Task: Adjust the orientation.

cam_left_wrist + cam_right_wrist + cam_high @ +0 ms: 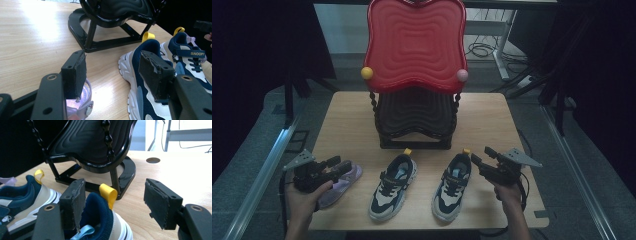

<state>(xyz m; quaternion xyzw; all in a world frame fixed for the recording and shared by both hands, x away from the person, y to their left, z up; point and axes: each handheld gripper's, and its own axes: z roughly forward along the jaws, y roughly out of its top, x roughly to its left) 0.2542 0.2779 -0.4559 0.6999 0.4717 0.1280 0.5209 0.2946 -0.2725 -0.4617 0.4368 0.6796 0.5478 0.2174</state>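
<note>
Two navy and white sneakers with yellow heel loops stand side by side near the table's front: the left sneaker (393,186) and the right sneaker (453,186). A lilac shoe (339,184) lies at the front left. My left gripper (339,165) hovers over it, open (112,62), with bare table between its pads and the lilac shoe (83,100) under the left jaw. My right gripper (480,155) is open (115,192) at the right sneaker's heel (100,212); its pads stand apart from the heel, and the yellow loop (108,195) rises between the jaws.
A two-tier rack stands at the table's (492,120) back centre, with a red upper shelf (414,42) and a black lower shelf (414,117); its black base (95,167) is just beyond both grippers. A round hole (153,160) marks the tabletop. Dark curtains flank the table.
</note>
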